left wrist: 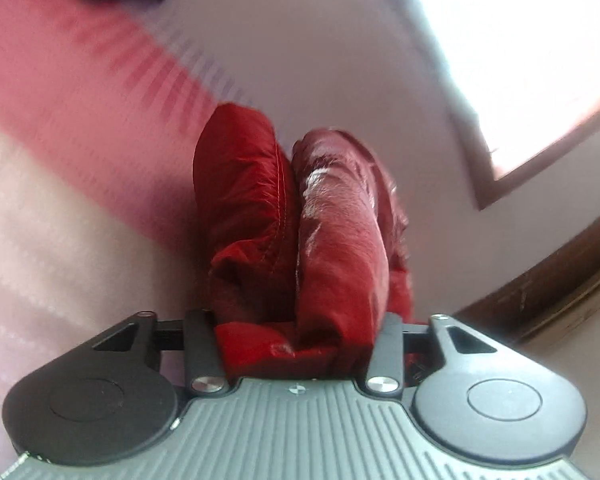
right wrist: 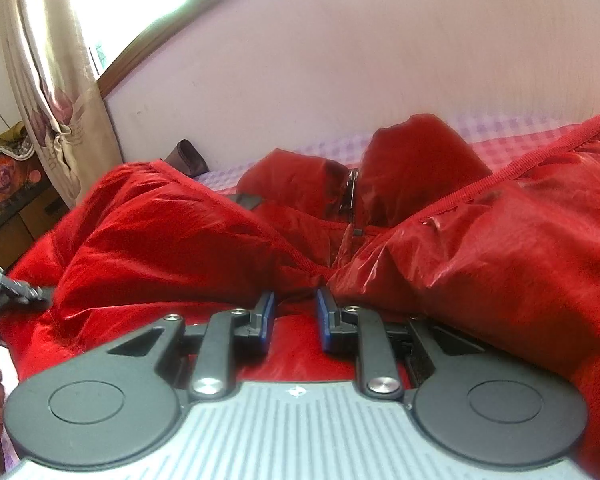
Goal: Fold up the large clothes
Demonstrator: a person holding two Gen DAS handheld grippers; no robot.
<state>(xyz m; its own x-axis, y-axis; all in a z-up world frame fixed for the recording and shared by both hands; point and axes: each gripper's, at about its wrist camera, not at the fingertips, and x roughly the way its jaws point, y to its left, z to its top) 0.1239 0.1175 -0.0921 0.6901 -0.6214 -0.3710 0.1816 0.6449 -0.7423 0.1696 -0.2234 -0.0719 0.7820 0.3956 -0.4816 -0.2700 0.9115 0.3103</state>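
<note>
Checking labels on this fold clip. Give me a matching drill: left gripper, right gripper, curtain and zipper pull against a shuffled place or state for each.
Things:
1. left gripper
2. right gripper
3. curtain
4. zipper pull

Places or states:
A. hangs at the far left of the right wrist view
B. blue pads apart, low over the red jacket
C. sits between two puffed folds, mid-jacket
D. closed on a bunch of red fabric

Pairs: 1-D, 2-B, 3-A, 4-C
</note>
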